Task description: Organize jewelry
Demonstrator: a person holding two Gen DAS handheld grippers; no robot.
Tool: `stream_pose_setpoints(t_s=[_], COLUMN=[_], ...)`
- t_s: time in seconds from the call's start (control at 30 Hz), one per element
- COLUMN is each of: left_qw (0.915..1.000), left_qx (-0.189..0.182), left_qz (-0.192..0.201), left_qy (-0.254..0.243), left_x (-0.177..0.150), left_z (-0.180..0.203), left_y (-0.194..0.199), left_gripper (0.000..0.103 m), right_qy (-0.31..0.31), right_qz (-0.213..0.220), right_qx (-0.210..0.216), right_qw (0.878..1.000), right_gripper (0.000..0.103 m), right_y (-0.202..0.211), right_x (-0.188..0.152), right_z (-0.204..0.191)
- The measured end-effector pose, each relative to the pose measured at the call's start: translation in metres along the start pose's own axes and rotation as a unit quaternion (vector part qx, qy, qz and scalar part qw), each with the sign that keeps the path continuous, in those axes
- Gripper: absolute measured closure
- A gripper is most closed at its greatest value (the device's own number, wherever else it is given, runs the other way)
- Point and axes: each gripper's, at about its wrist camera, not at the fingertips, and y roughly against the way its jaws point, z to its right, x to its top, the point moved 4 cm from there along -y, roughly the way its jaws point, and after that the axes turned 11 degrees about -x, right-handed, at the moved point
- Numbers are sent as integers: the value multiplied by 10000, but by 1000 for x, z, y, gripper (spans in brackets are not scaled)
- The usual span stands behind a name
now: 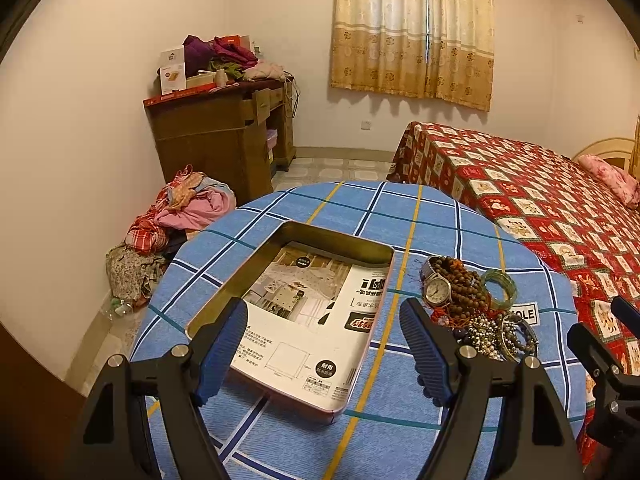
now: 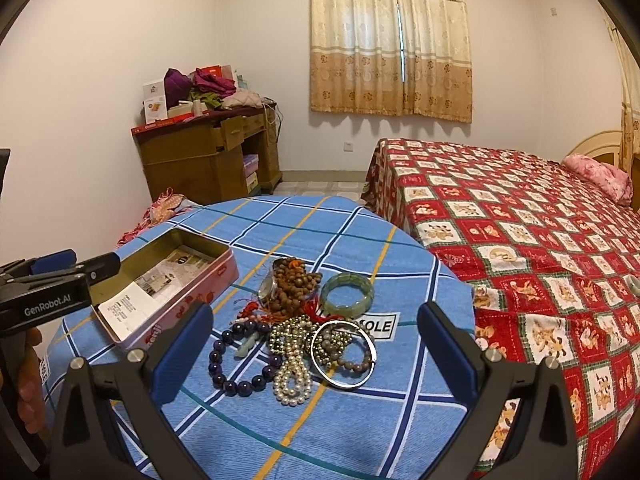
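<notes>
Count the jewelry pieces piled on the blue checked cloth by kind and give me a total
Wristwatch: 1
Rigid bangles: 2, the green bangle and the silver bangle
Separate bead bracelets: 2, the purple bracelet and the grey bracelet
Tangled bead strands: at least 3, the brown beads, the metallic beads and the pearls
Total: at least 8; the tangle hides any more.

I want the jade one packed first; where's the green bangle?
In the right wrist view, the green bangle lies on the tablecloth, right of the brown beads.
</notes>
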Motion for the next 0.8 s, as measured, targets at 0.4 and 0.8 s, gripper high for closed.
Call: stream_pose_setpoints(t_s=[0.4,0.8], left_qw=[10000,9993], left_qx=[-20,-169], left_qz=[-78,-271], left_qy=[-19,-189], left_x=[-4,-16], left_z=[1,14], left_y=[-8,-32], left_gripper=[25,25], right_qy=[68,6], right_qz=[-44,-518], right_qx=[-241,-215], right_qw=[9997,9984], right_gripper=[0,28], right_y=[-8,-37], right_x=[-3,-23], right_z=[3,20])
